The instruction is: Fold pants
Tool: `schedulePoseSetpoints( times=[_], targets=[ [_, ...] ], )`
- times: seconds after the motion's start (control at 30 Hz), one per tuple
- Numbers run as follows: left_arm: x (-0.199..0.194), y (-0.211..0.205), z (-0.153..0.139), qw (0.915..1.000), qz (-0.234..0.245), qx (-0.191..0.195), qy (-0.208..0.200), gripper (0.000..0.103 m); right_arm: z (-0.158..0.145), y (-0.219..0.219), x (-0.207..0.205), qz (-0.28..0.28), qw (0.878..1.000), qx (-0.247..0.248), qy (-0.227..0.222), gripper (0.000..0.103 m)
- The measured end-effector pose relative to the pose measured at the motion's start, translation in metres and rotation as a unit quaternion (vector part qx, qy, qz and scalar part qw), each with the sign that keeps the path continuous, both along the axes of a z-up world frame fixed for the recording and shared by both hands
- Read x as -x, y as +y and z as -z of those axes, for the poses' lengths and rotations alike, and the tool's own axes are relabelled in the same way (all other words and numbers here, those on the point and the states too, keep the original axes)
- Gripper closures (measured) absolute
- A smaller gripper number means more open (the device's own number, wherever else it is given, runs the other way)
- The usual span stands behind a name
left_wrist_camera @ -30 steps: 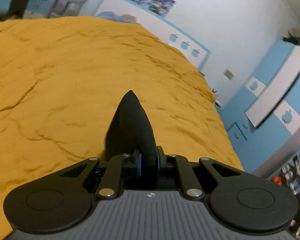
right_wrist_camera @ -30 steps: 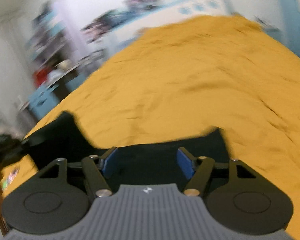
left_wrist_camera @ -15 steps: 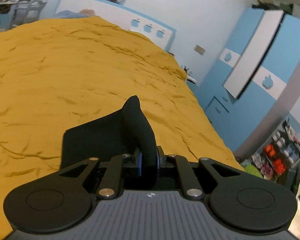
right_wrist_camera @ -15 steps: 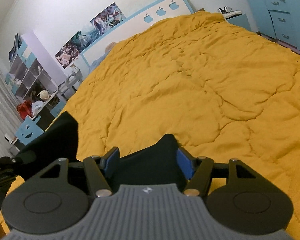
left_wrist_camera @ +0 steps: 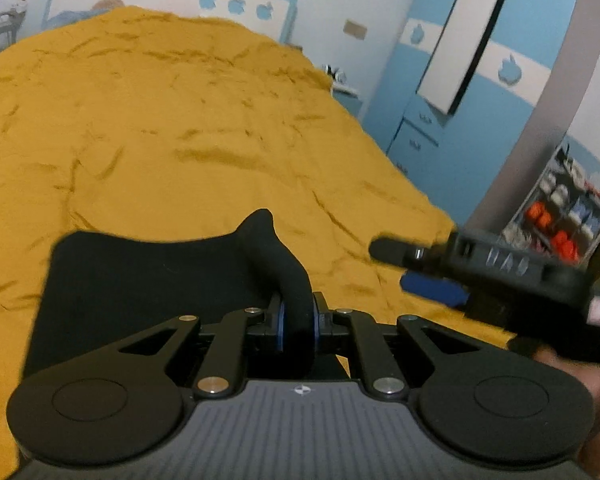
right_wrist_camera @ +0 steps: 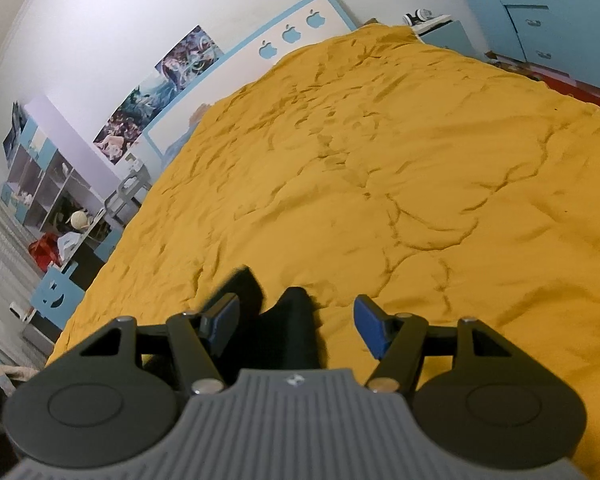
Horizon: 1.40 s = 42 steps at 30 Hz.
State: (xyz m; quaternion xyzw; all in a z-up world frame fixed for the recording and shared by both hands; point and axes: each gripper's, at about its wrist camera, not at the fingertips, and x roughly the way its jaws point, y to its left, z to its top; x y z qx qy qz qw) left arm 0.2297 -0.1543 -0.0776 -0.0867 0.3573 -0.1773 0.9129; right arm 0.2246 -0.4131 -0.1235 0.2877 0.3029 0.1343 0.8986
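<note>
The black pants (left_wrist_camera: 140,280) lie on the yellow bedspread (left_wrist_camera: 180,120) at the near edge of the bed. My left gripper (left_wrist_camera: 298,320) is shut on a raised fold of the pants, which sticks up between its blue pads. My right gripper (right_wrist_camera: 296,320) is open, its blue pads (right_wrist_camera: 370,326) apart, with a bit of the black pants (right_wrist_camera: 296,320) lying between and below them. The right gripper also shows in the left wrist view (left_wrist_camera: 412,268), just right of the pants.
The bed has a white and blue headboard (right_wrist_camera: 288,36) at the far end. A blue wardrobe (left_wrist_camera: 480,92) and a shelf (left_wrist_camera: 560,216) stand to the right of the bed. Shelves and a chair (right_wrist_camera: 56,200) stand on the left side.
The left gripper has lowered, and more of the pants now lies flat on the bed. The right gripper has stayed open and drawn back off the pants; it has come into the left wrist view.
</note>
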Motion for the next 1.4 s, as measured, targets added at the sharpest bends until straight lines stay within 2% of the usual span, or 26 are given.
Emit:
schedulePoseSetpoints(
  times=[0.17, 0.23, 0.3, 0.37, 0.47, 0.53, 0.63, 0.73, 0.87, 0.93, 1.0, 1.17, 1.2, 1.23, 1.27, 1.33, 1.4],
  targets=[
    [-0.004, -0.018, 0.025, 0.9992, 0.018, -0.025, 0.025, 0.088, 0.004, -0.01, -0.003, -0.002, 1.0, -0.002, 0.011, 0.042],
    [-0.002, -0.024, 0.032, 0.9981, 0.037, -0.043, 0.023, 0.08, 0.006, -0.011, -0.004, -0.006, 1.0, -0.001, 0.014, 0.042],
    [0.003, -0.025, 0.031, 0.9975, 0.045, -0.053, 0.015, 0.076, 0.007, -0.009, -0.006, -0.013, 1.0, 0.0, 0.019, 0.042],
    [0.008, -0.02, 0.025, 0.9976, 0.053, -0.042, 0.016, 0.071, 0.009, -0.007, -0.008, -0.021, 1.0, -0.001, 0.022, 0.042],
    [0.023, 0.006, 0.01, 0.9987, 0.05, -0.006, 0.01, 0.062, 0.013, -0.002, -0.011, -0.035, 0.999, -0.003, 0.029, 0.042],
    [0.034, 0.027, 0.0, 0.9995, 0.031, 0.011, 0.001, 0.046, 0.015, 0.003, -0.011, -0.046, 0.998, -0.001, 0.032, 0.042],
    [0.049, 0.072, -0.01, 0.9992, -0.019, 0.033, -0.009, 0.045, 0.016, 0.012, -0.013, -0.065, 0.997, -0.001, 0.034, 0.042],
    [0.052, 0.119, -0.009, 0.9947, -0.089, 0.051, 0.003, 0.044, 0.019, 0.025, -0.012, -0.092, 0.995, -0.003, 0.038, 0.041],
    [0.05, 0.169, 0.012, 0.98, -0.169, 0.085, 0.063, 0.044, 0.028, 0.045, -0.011, -0.123, 0.991, 0.011, 0.052, 0.042],
    [0.053, 0.178, 0.021, 0.9751, -0.182, 0.101, 0.078, 0.044, 0.033, 0.054, -0.01, -0.136, 0.989, 0.018, 0.061, 0.056],
    [0.054, 0.179, 0.03, 0.9734, -0.18, 0.11, 0.09, 0.044, 0.035, 0.058, -0.009, -0.144, 0.987, 0.025, 0.067, 0.058],
    [0.051, 0.17, 0.04, 0.9761, -0.156, 0.105, 0.108, 0.043, 0.037, 0.054, -0.003, -0.165, 0.983, 0.013, 0.078, 0.059],
    [0.052, 0.17, 0.043, 0.9761, -0.153, 0.107, 0.111, 0.043, 0.039, 0.053, -0.003, -0.165, 0.983, 0.015, 0.083, 0.067],
    [0.053, 0.169, 0.044, 0.9762, -0.152, 0.106, 0.113, 0.043, 0.042, 0.051, -0.003, -0.164, 0.982, 0.016, 0.088, 0.083],
    [0.053, 0.167, 0.046, 0.9763, -0.15, 0.107, 0.113, 0.043, 0.046, 0.05, -0.004, -0.163, 0.982, 0.013, 0.092, 0.089],
    [0.052, 0.168, 0.046, 0.9751, -0.151, 0.114, 0.116, 0.043, 0.046, 0.048, -0.004, -0.168, 0.982, 0.004, 0.087, 0.095],
    [0.054, 0.171, 0.043, 0.9739, -0.151, 0.126, 0.113, 0.044, 0.036, 0.043, 0.001, -0.176, 0.982, -0.019, 0.063, 0.096]
  ],
)
